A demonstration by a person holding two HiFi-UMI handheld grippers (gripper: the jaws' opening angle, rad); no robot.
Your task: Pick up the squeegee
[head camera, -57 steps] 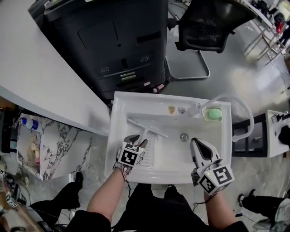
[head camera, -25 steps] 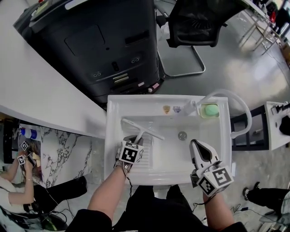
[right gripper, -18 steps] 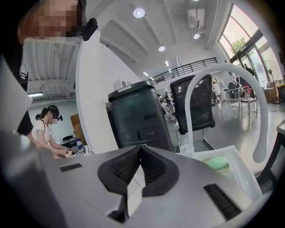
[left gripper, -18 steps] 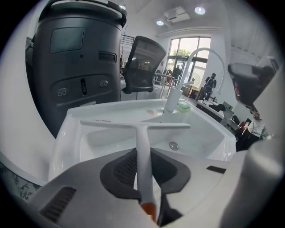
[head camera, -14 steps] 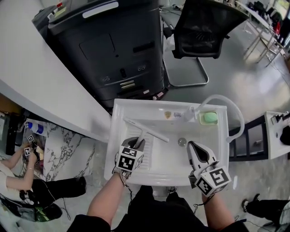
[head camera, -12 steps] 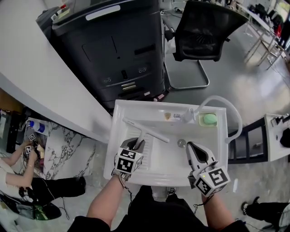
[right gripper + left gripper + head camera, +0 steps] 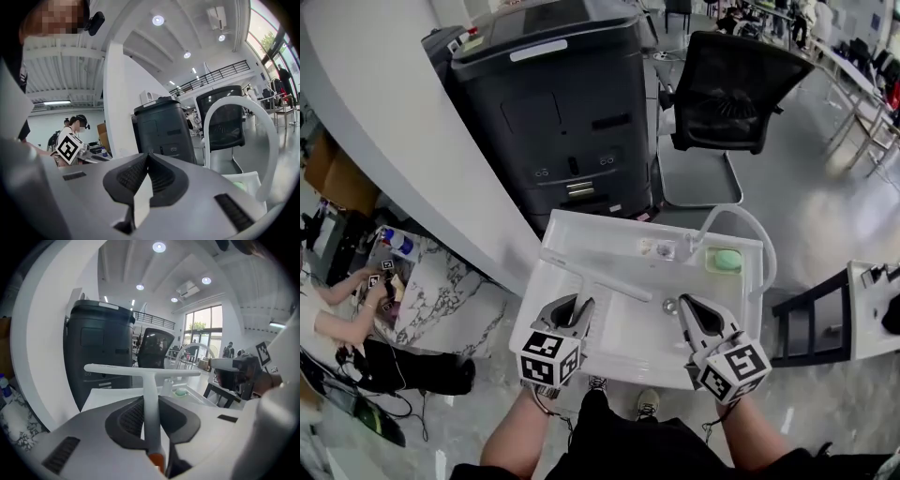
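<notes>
No word, brand or number can be read anywhere. The only plain signs are black-and-white square code patterns: on the cube (image 7: 546, 356) of the left gripper (image 7: 577, 304), on the cube (image 7: 733, 368) of the right gripper (image 7: 686, 306), and on a marker (image 7: 69, 146) a person holds up at the far left. A white label strip (image 7: 546, 51) on top of the far black machine (image 7: 567, 131) and two small stickers (image 7: 657, 248) on the sink's (image 7: 581, 230) far rim are too small to read.
</notes>
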